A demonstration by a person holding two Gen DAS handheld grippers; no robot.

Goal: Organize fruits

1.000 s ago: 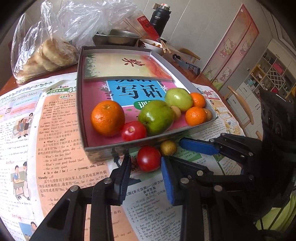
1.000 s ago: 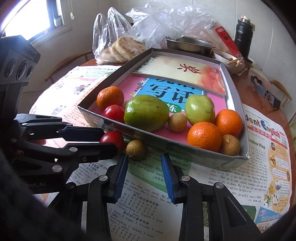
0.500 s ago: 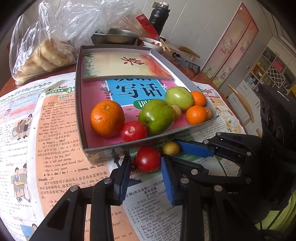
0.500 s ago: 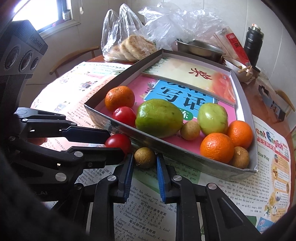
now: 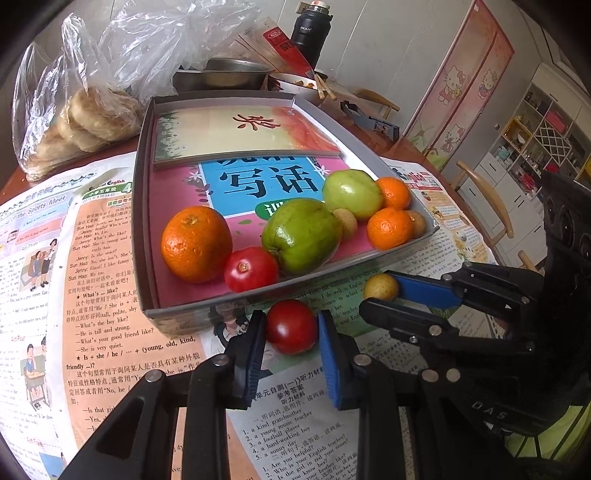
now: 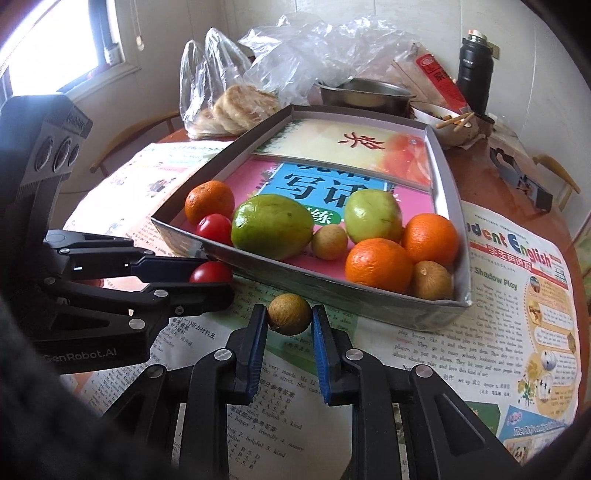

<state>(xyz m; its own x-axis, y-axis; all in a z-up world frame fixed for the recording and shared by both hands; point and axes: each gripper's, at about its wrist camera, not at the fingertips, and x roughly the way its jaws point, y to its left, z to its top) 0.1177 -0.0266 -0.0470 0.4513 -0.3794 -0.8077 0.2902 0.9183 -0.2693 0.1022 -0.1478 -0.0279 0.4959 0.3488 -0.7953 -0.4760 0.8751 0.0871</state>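
My left gripper (image 5: 291, 328) is shut on a red tomato (image 5: 291, 326) that lies on the newspaper just in front of the grey box (image 5: 142, 206). My right gripper (image 6: 289, 314) is shut on a small brown longan (image 6: 289, 314) beside it; the longan also shows in the left wrist view (image 5: 380, 286). The box holds oranges (image 5: 195, 243), a second tomato (image 5: 250, 268), two green fruits (image 5: 301, 234) and small brown fruits over books. The left gripper's tomato shows in the right wrist view (image 6: 210, 272).
Bagged flatbreads (image 5: 85, 122) and crumpled plastic lie behind the box on the left. A metal pan (image 5: 225, 72), a black flask (image 5: 308, 31) and a bowl with chopsticks (image 5: 299, 83) stand behind it. Newspapers (image 5: 92, 295) cover the round wooden table.
Both grippers moved forward around their fruits and closed: the left onto the red tomato, the right onto the small brown longan.
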